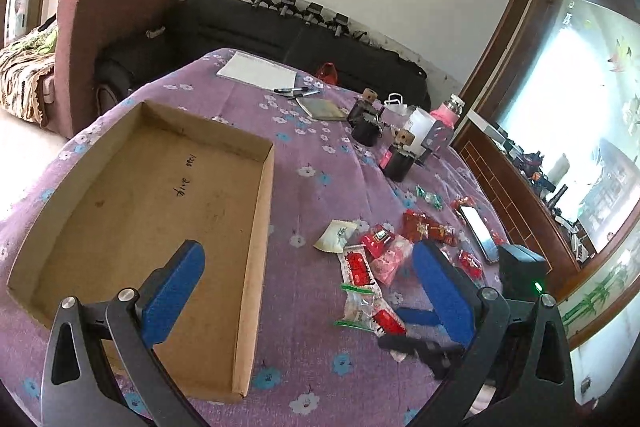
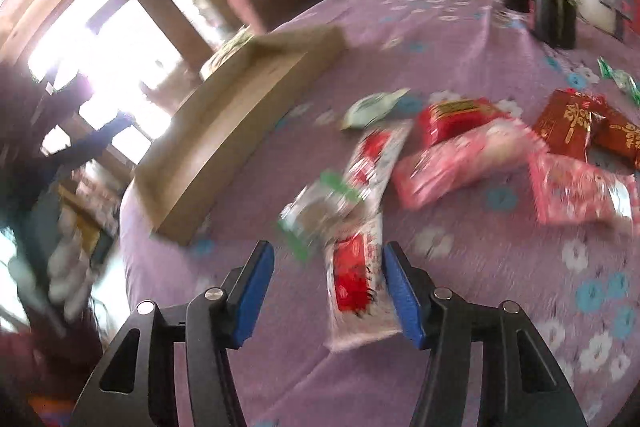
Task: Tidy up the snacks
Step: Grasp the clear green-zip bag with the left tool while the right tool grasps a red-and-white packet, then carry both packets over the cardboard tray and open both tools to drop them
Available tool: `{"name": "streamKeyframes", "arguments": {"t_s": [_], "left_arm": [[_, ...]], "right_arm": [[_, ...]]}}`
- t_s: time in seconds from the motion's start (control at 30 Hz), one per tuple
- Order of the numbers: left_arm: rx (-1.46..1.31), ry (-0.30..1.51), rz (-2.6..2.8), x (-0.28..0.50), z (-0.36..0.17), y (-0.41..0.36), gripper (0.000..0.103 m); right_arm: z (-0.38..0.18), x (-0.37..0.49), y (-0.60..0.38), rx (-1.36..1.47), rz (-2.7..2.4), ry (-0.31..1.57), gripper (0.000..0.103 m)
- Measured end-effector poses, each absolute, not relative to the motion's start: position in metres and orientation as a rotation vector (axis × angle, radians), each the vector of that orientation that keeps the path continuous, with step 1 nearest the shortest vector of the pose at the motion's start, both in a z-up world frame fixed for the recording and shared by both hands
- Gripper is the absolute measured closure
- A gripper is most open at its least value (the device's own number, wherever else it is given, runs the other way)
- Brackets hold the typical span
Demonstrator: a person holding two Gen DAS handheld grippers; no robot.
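Between the right gripper (image 2: 328, 291)'s parted jaws lies a red-and-white snack packet (image 2: 356, 283), blurred; left gripper (image 1: 308, 291) gapes.

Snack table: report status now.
Left gripper open, empty. Right gripper open around red-white packet. Cardboard tray holds no snacks. Nothing blocks it.

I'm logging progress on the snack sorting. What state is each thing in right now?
Cardboard tray: open-topped, no snacks inside.
Snack packets: scattered loose on the tablecloth, outside the tray.
Red-and-white packet: flat on the cloth, between the right gripper's fingers, not clamped.
Right gripper: open.
Left gripper: open, holding nothing.
Phone: lying flat among the snacks.
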State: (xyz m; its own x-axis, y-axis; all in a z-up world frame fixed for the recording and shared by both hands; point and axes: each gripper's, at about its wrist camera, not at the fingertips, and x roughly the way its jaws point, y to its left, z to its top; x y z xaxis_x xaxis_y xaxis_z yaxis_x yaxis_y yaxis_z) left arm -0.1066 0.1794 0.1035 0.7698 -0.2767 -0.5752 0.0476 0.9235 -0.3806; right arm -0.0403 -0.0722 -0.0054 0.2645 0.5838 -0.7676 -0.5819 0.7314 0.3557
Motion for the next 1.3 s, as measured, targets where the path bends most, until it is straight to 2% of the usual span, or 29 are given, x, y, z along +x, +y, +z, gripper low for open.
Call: {"name": "streamKeyframes", "arguments": {"t_s": [0.13, 0.43, 0.5, 0.53, 0.57, 0.93, 1.13, 1.23, 1.3], "left_arm": [[-0.351, 0.716, -0.217, -0.101, 0.096, 0.164, 0.0], [-0.273, 0.769, -0.218, -0.104, 0.09, 0.139, 0.0], [-0.281, 0.775, -0.21, -0.103, 0.088, 0.14, 0.0], [-0.283, 0.78, -0.205, -0.102, 0.087, 0.14, 0.0], [-0.283, 0.785, -0.202, -0.101, 0.086, 0.139, 0.0], [-0.153, 0.883, -0.264, -0.084, 0.058, 0.085, 0.001], [-0.083, 0.934, -0.263, -0.073, 0.036, 0.062, 0.011], [-0.044, 0.958, -0.26, -0.067, 0.027, 0.056, 0.026], [-0.051, 0.986, -0.263, -0.062, 0.019, 0.057, 0.048]], "right_arm": [[-0.001, -0.058, -0.063, -0.145, 0.705, 0.989, 0.044], [-0.011, -0.058, -0.047, -0.188, 0.603, 0.957, 0.046], [-0.011, -0.059, -0.049, -0.192, 0.566, 0.951, 0.056], [-0.011, -0.058, -0.051, -0.198, 0.547, 0.949, 0.067], [-0.011, -0.058, -0.054, -0.192, 0.533, 0.952, 0.071], [-0.008, -0.061, -0.119, -0.094, 0.344, 0.955, 0.072], [-0.009, -0.068, -0.133, -0.07, 0.337, 0.938, 0.069], [-0.009, -0.069, -0.132, -0.075, 0.334, 0.931, 0.069], [-0.009, -0.069, -0.132, -0.073, 0.335, 0.93, 0.069]]}}
